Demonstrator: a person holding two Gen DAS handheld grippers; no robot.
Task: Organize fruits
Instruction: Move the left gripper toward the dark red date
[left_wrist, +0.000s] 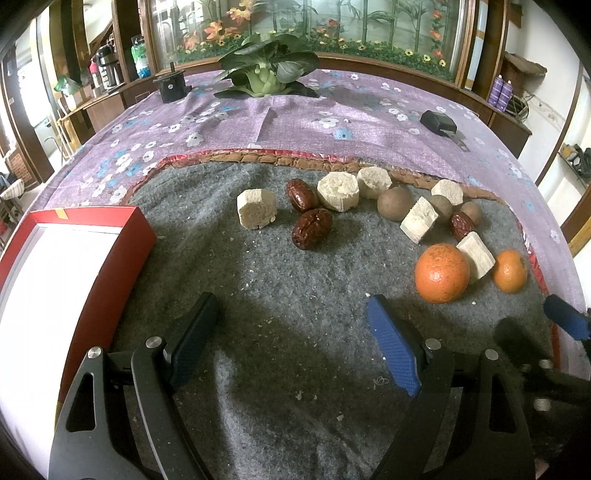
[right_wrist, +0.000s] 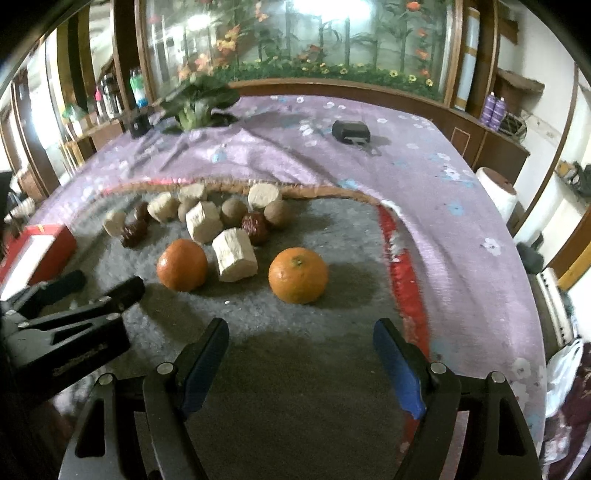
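Observation:
On a grey felt mat lie two oranges, red dates, brown round fruits and several pale cut chunks. My left gripper is open and empty, low over the mat, short of the dates. My right gripper is open and empty, just short of the right orange; the other orange lies to its left beside a pale chunk. The left gripper also shows in the right wrist view.
A red box with a white inside stands at the mat's left edge. A purple flowered cloth covers the table beyond the mat. On it stand a leafy green vegetable, a black holder and a black device.

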